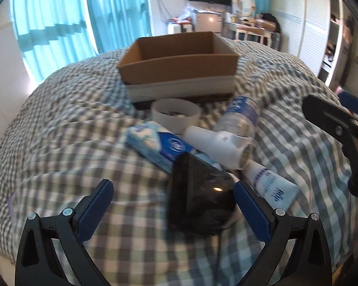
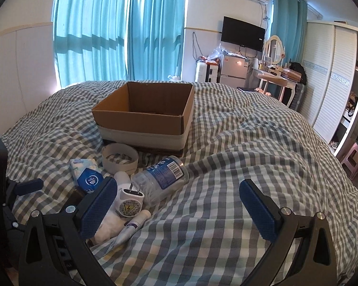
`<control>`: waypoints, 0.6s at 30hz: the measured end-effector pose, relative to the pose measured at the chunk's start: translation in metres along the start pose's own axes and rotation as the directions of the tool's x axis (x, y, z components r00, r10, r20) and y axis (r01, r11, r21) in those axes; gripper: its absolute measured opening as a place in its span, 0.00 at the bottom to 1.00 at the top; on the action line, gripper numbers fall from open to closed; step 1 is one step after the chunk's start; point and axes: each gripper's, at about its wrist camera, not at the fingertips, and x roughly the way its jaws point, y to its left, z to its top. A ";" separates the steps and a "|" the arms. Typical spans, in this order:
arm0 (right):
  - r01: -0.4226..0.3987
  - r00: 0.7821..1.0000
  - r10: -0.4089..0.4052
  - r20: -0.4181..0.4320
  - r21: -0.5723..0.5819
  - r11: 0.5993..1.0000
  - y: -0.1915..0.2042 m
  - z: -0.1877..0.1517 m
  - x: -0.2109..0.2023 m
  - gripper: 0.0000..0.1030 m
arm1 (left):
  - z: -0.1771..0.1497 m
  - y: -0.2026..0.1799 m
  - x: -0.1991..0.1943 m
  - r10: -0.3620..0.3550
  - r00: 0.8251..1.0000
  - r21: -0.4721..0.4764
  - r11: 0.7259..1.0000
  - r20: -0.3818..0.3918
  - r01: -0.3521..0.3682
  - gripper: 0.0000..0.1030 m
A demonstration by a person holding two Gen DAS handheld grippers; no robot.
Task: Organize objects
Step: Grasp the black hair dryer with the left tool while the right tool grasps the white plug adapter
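A yellow lightning-bolt warning sign on the white charger [image 2: 128, 202]; other labels are unreadable.

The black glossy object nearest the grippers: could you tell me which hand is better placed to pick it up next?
Left. The left gripper is open with the black object lying between its fingers, while the right gripper is open over bare checked bedding.

The bedcover [image 2: 226, 166] is soft checked cloth, matt and rumpled. At twelve o'clock on it the box [image 2: 143, 116] is plain brown cardboard, dull, with a paler band low on its wall. The bottle [image 2: 160, 178] is clear glossy plastic with a printed blue label; the charger [image 2: 128, 200] is smooth white plastic with bare metal prongs. The black object [image 1: 200, 195] shines (blurred, material unclear). The tissue pack [image 2: 87, 176] has a slick printed wrapper.
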 end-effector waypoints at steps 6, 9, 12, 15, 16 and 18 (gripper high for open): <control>0.001 1.000 -0.001 -0.014 0.005 1.000 -0.001 -0.003 0.004 1.00 | -0.001 -0.004 0.002 -0.127 0.992 -0.011 0.992 0.018 0.128 0.61; 0.001 1.000 -0.001 -0.018 0.004 1.000 0.000 -0.004 0.005 1.00 | -0.001 -0.007 0.001 -0.122 0.992 0.000 0.993 0.025 0.122 0.60; -0.001 1.000 0.001 -0.021 0.002 1.000 0.000 -0.005 0.006 1.00 | 0.002 -0.004 -0.005 -0.110 0.993 -0.011 0.994 0.031 0.111 0.56; -0.002 1.000 0.002 -0.027 0.001 1.000 0.000 -0.005 0.008 1.00 | 0.011 0.011 -0.022 -0.049 0.996 -0.039 0.998 0.071 0.052 0.19; -0.005 0.999 0.005 -0.032 0.001 1.000 0.001 -0.006 0.010 1.00 | 0.014 0.016 -0.026 -0.046 0.995 -0.051 0.997 0.083 0.050 0.19; -0.010 0.999 0.010 -0.047 -0.001 1.000 0.003 -0.008 0.014 1.00 | 0.019 0.026 -0.028 -0.046 0.995 -0.061 0.997 0.090 0.051 0.17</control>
